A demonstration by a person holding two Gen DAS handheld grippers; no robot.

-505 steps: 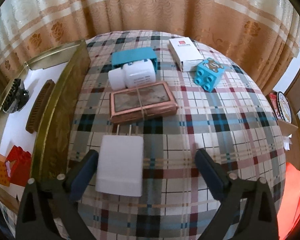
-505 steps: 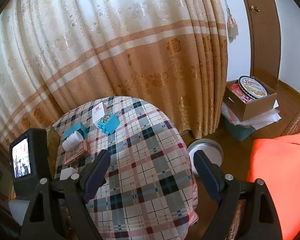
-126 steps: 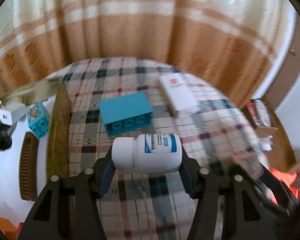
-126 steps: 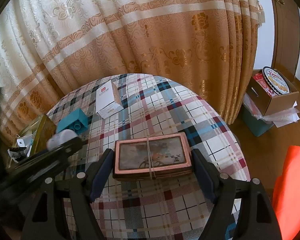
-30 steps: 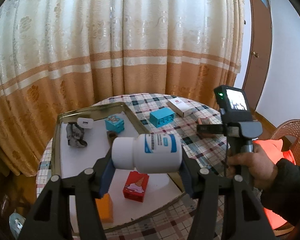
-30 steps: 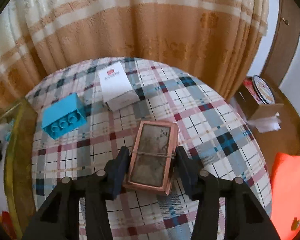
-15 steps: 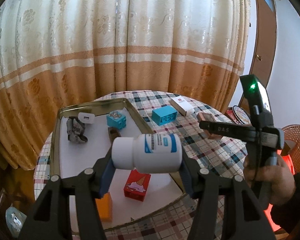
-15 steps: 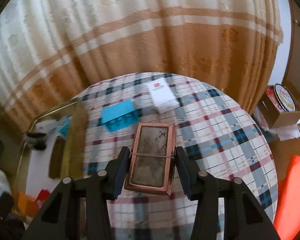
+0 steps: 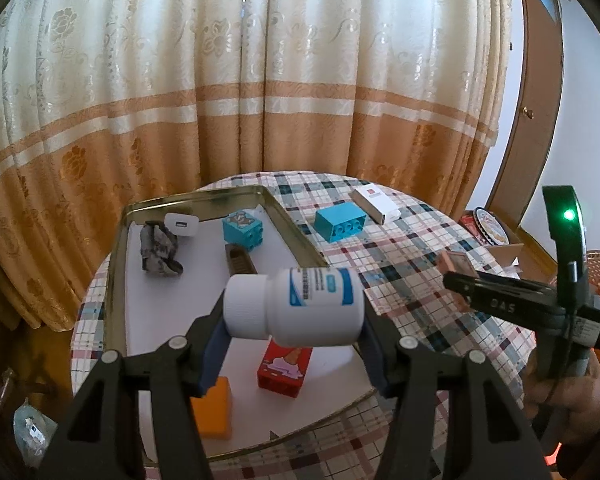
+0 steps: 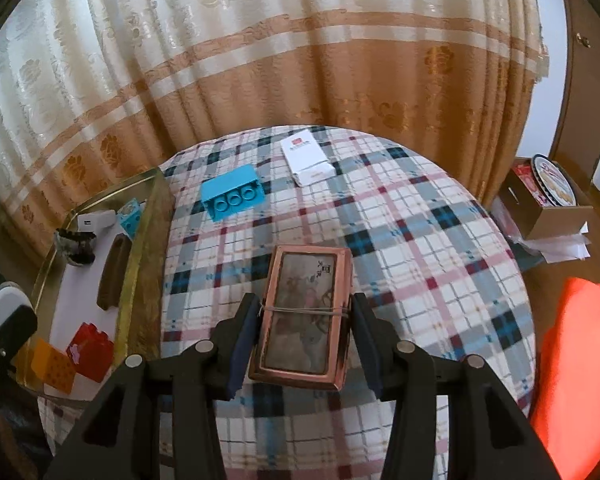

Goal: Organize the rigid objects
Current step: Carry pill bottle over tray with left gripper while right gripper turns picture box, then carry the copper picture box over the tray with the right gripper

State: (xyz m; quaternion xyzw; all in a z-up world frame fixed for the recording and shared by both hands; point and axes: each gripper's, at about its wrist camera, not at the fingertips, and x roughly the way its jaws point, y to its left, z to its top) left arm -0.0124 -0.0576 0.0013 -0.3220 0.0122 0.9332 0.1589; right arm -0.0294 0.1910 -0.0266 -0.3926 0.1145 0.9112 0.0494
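**Both tools loaded above the plaid surface**

White pill bottle (image 9: 296, 306) lies sideways, clamped cap to base in the left tool (image 9: 294, 330), in the air over the gold-rimmed tray (image 9: 114, 280). Copper-framed box (image 10: 302, 318), bound with an elastic band, is pinched by its long sides in the right tool (image 10: 304, 334), off the plaid surface (image 10: 420, 240); from the left camera it shows at that tool's tip, to the right of the tray.

In the tray, on white lining: charger (image 9: 181, 224), dark hairbrush (image 9: 158, 254), small picture cube (image 9: 243, 230), brown comb (image 9: 240, 259), red block (image 9: 286, 368), orange block (image 9: 214, 410).

On the cloth beyond the tray: a teal brick (image 10: 233, 192) on its side, white carton (image 10: 308, 157) just past it.

A hand (image 9: 568, 392) grips the right tool's handle.
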